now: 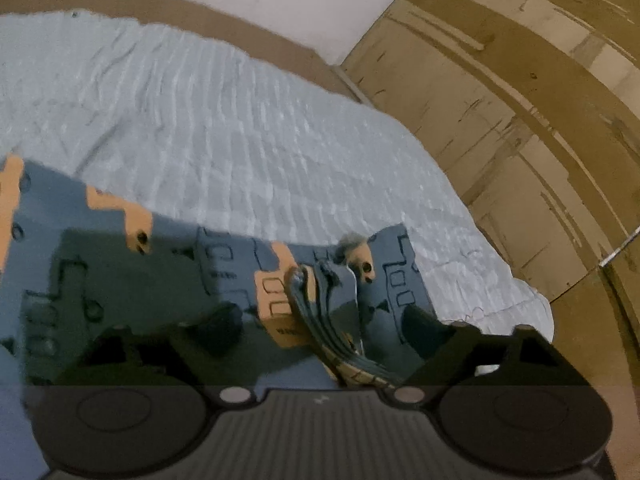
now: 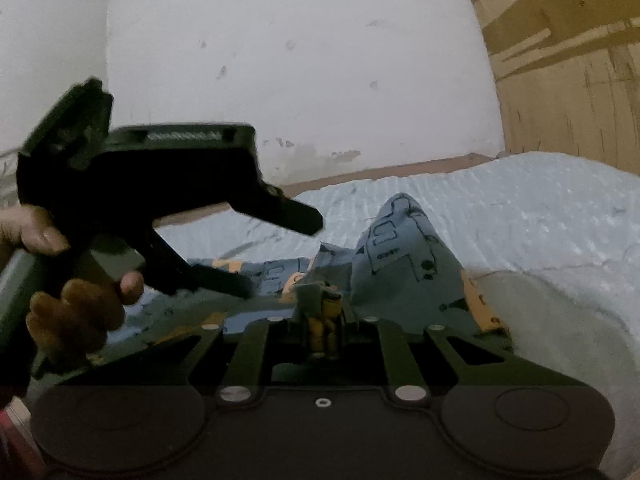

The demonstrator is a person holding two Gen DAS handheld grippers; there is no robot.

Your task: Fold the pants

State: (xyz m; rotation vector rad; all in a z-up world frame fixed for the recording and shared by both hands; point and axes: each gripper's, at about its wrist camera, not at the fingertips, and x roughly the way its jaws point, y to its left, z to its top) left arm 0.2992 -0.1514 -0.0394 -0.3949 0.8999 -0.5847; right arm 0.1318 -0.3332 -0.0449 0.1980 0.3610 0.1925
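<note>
Item: pants (image 2: pixel 400 256), blue-and-orange print, on the bed (image 2: pixel 540 208). My right gripper (image 2: pixel 326 300) pinches a bunched edge to lift it; my left gripper (image 2: pixel 280 248) hovers wide open, empty, ready to take another edge.

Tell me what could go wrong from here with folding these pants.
The right tool is pinching a bunched ridge of the pants, so the fold may come out crooked or the thick bundle could slip free. The left tool stands open over the layered edge and may close on only some layers. The pants lie near the edge of the white bedcover and could slide off.
</note>
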